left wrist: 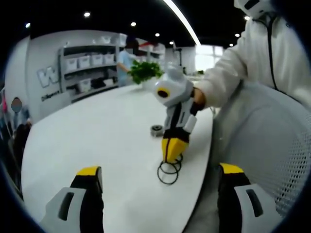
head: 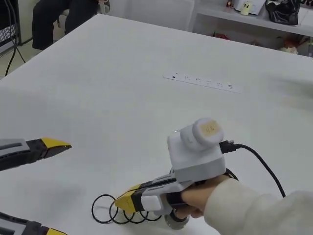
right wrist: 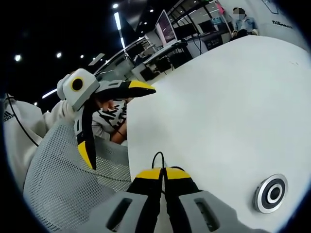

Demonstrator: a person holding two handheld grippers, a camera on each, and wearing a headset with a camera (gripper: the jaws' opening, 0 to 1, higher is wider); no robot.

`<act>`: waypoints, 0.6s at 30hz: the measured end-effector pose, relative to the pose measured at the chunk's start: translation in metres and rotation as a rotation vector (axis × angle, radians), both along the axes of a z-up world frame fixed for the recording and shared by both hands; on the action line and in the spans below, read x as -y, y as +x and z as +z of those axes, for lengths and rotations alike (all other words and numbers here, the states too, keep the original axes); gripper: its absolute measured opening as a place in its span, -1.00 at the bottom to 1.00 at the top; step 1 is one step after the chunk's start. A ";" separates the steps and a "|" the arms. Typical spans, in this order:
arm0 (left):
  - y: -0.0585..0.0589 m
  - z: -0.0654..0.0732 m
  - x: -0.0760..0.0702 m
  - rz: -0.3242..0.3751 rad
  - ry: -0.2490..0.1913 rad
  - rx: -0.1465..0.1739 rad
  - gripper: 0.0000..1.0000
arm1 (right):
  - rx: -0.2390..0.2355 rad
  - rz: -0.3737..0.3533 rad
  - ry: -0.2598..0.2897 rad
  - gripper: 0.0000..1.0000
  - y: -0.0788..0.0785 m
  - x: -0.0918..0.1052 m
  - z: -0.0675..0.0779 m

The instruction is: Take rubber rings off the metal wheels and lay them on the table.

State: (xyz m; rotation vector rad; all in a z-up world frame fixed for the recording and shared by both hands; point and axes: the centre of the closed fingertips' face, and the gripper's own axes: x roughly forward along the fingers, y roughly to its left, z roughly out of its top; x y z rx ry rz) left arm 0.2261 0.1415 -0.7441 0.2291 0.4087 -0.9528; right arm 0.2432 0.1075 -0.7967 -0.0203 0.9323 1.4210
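Right gripper view: right claw [right wrist: 163, 174] is pinched closed on a rubber ring [right wrist: 158, 159] at its tips, low over the table [right wrist: 218, 107]. A metal wheel [right wrist: 271, 193] lies just right. Likely laying down; next, part the jaws. Left claw [head: 59, 188] gapes wide, apart.

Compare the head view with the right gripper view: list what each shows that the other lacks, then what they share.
The head view adds a white power strip further up the table, and the whole overlapping cluster of black rubber rings. The right gripper view adds a mesh chair back at the table edge, monitors behind, and the metal wheel face-on. Both share the white table, the right gripper shut on one ring, the open left gripper, and the wheel.
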 end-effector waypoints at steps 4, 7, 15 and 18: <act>0.001 0.001 0.000 0.004 -0.007 0.003 0.99 | -0.013 -0.007 -0.001 -1.00 0.000 0.001 -0.001; 0.002 0.004 0.001 0.009 -0.023 0.008 0.99 | -0.003 -0.008 -0.008 -1.00 0.001 0.002 -0.003; 0.001 0.005 0.000 0.016 -0.027 0.010 0.99 | 0.016 -0.017 -0.021 -0.94 0.005 0.003 -0.006; 0.001 0.005 -0.001 0.016 -0.025 0.010 0.98 | 0.023 -0.016 -0.025 -0.90 0.006 0.004 -0.007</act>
